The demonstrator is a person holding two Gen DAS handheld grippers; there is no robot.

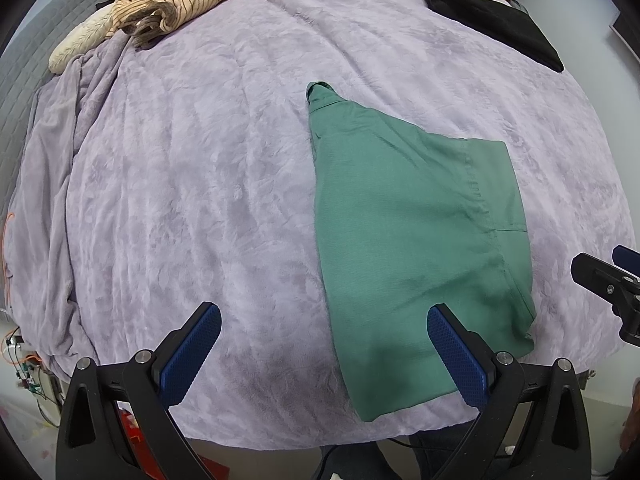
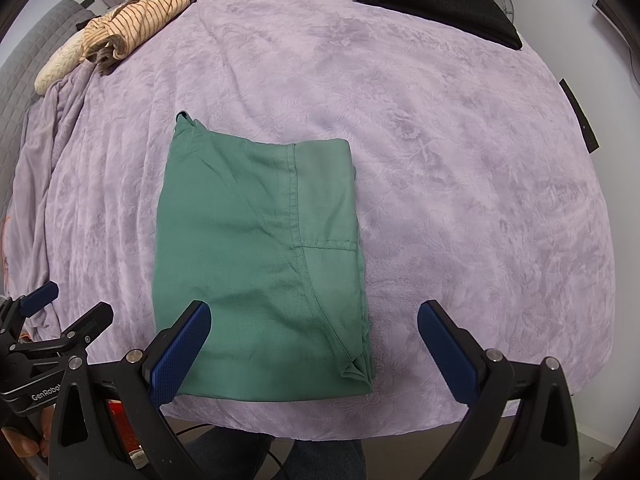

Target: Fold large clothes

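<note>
A green garment (image 1: 404, 240) (image 2: 256, 256) lies folded into a tall rectangle on the lilac bedspread (image 1: 200, 184) (image 2: 460, 200), near its front edge. My left gripper (image 1: 324, 352) hovers open over the garment's near left corner, nothing between its blue pads. My right gripper (image 2: 314, 348) is open too, above the garment's near right part, its left pad over the cloth. Each gripper shows at the side of the other's view: the right one (image 1: 608, 280), the left one (image 2: 44, 320).
A striped beige garment (image 1: 168, 4) (image 2: 132, 24) lies bunched at the far left by a cream pillow (image 1: 80, 44). A folded black garment (image 1: 496, 16) (image 2: 432, 4) sits far right. A grey quilted headboard (image 1: 24, 64) borders the left. The person's legs (image 2: 280, 456) stand below the bed edge.
</note>
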